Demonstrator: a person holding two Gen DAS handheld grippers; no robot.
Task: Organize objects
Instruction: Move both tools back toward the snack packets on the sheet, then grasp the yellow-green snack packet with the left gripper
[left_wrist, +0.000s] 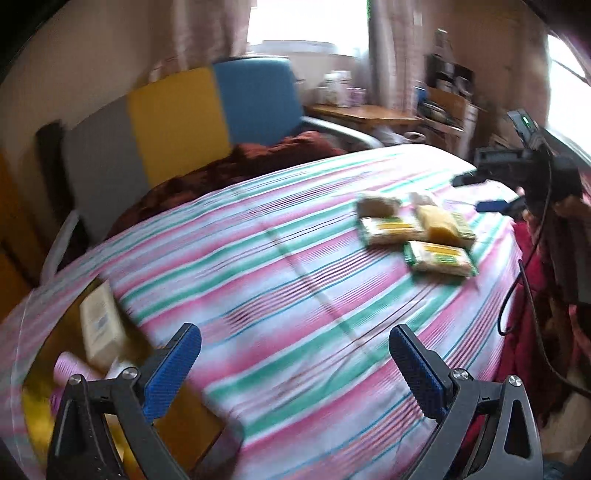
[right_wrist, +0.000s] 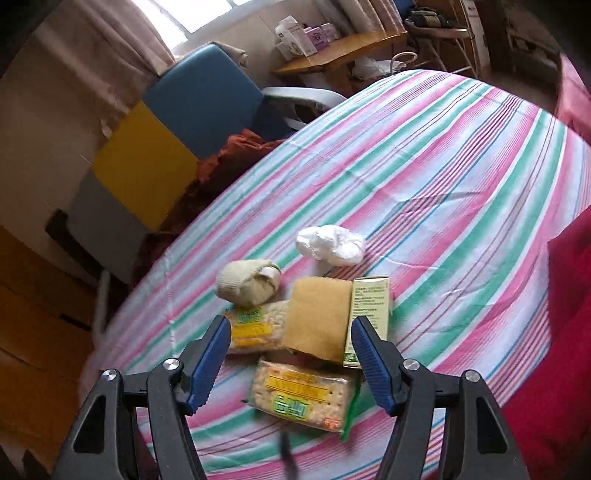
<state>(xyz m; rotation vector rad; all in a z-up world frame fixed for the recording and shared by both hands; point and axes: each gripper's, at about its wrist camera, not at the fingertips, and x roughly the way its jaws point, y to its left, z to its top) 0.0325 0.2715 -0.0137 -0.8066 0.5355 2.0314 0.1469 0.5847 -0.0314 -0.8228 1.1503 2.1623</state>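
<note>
The right tool (right_wrist: 290, 360) is being held spread wide above the cracker packet (right_wrist: 303, 400) on the striped bedspread (right_wrist: 461, 177), the left tool (left_wrist: 295, 358) likewise spread and empty. The neighbouring brown sponge (right_wrist: 317, 321) and green carton (right_wrist: 369, 314) (both just beside the packet) are likely being risked: a low approach could nudge them or crush the crackers.

bed (left_wrist: 295, 266) mid span: open striped sheet | right claw (right_wrist: 290, 350) front: cracker packs (right_wrist: 301, 400), box (right_wrist: 369, 317) block | left edge: container (left_wrist: 99, 325)

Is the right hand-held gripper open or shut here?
Open. The right hand-held gripper has its blue pads spread wide, with nothing between them, above the cracker packet.
</note>
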